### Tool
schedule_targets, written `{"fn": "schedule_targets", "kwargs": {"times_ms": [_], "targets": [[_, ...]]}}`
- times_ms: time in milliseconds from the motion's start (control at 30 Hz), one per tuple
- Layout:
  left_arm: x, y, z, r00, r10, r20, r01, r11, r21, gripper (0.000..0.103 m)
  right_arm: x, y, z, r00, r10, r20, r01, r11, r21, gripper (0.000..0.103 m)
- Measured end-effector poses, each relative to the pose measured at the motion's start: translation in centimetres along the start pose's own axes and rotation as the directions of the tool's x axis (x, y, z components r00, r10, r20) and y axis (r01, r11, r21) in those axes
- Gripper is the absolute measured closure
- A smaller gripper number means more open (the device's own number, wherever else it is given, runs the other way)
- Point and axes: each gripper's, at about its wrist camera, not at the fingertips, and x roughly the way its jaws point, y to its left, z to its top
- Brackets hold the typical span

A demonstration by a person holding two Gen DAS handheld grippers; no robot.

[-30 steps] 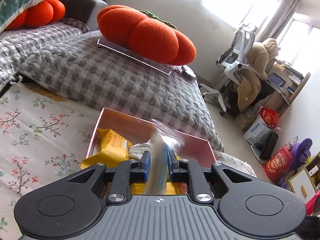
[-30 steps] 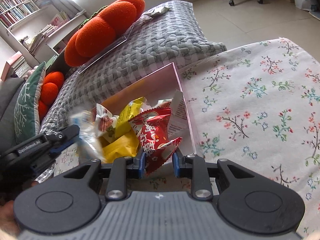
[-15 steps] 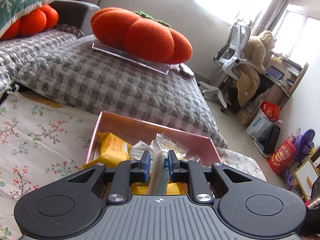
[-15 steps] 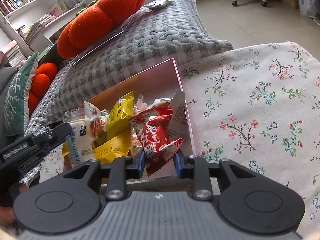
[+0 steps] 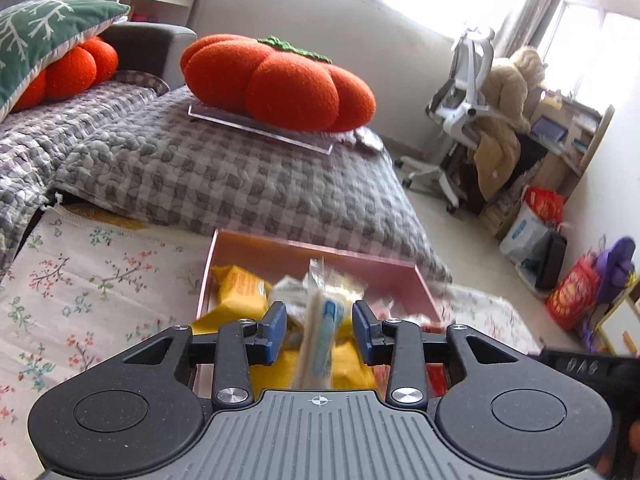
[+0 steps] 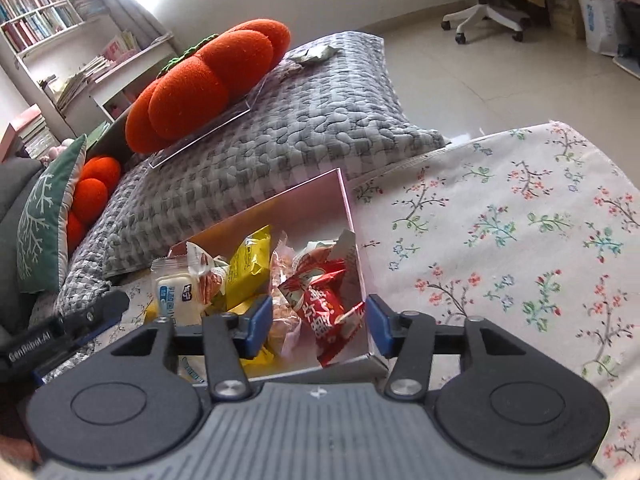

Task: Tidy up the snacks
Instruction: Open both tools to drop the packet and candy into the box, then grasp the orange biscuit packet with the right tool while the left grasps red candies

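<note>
A pink box (image 5: 320,252) (image 6: 304,196) on the floral cloth holds several snack packets. My left gripper (image 5: 320,334) stands open over its near end; a white packet with a blue label (image 5: 322,336) (image 6: 176,296) sits blurred between the parted fingers, apart from both pads. My right gripper (image 6: 316,324) is open over the box's near right corner, with a red snack packet (image 6: 320,300) between its fingers, untouched by the pads. Yellow packets (image 5: 240,292) (image 6: 250,260) lie in the box. The left gripper also shows in the right wrist view (image 6: 92,316).
A grey quilted sofa cushion (image 5: 224,172) (image 6: 280,120) lies behind the box, with an orange pumpkin pillow (image 5: 280,84) (image 6: 208,80) on a clear tray. The floral cloth (image 6: 500,232) stretches to the right. An office chair (image 5: 460,104) stands farther back.
Both grippers have opened. The left has let go of the white packet and the right has let go of the red packet, both over the pink box.
</note>
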Motion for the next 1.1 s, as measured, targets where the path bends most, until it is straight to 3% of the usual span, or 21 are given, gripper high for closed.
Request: {"fn": "schedule_targets", "kwargs": {"times_ms": [100,233,300,400,533,633,867,1100], "targets": [[-0.7,-0.5,-1.1,0.999,0.017,-0.043,-0.016,1.000,0.025,0.065,-0.8,0.4,-0.1,1.000,0.018,-0.021,-0.018,1.000,-0.011,0.060],[-1.2,-0.7,-3.2,0.996,-0.001,-0.094,0.010,0.996,0.093,0.049,-1.4,1.6,-1.1,0.997,-0.034,-0.064,0.027,0.993,-0.111,0.060],[-0.8,-0.4,-4.3,0.988,0.016,-0.153,0.002,0.993,0.117,0.049,-1.6,2.0,-1.9,0.994,-0.066,-0.090,0.051,0.986,-0.156,0.060],[-1.1,0.1,-5.5,0.977,-0.006,-0.213,0.032,0.993,0.115,0.049,-2.0,2.3,-2.9,0.987,-0.126,-0.103,0.104,0.975,-0.195,0.052],[-2.8,-0.1,-7.0,0.970,-0.022,-0.243,0.066,0.983,0.172,0.038,-2.6,2.1,-4.2,0.981,-0.137,-0.137,0.108,0.974,-0.197,0.049],[-3.6,-0.8,-8.6,0.960,-0.039,-0.275,0.110,0.963,0.246,0.032,-2.9,2.3,-5.5,0.974,-0.148,-0.171,0.110,0.971,-0.212,0.046],[-3.9,-0.9,-11.1,0.931,-0.081,-0.356,0.205,0.922,0.327,0.031,-3.1,2.3,-8.3,0.954,-0.197,-0.225,0.139,0.958,-0.250,0.042],[-3.9,-2.4,-12.8,0.922,-0.073,-0.381,0.250,0.862,0.441,0.028,-3.1,2.7,-10.0,0.941,-0.234,-0.245,0.153,0.939,-0.308,0.042]]}}
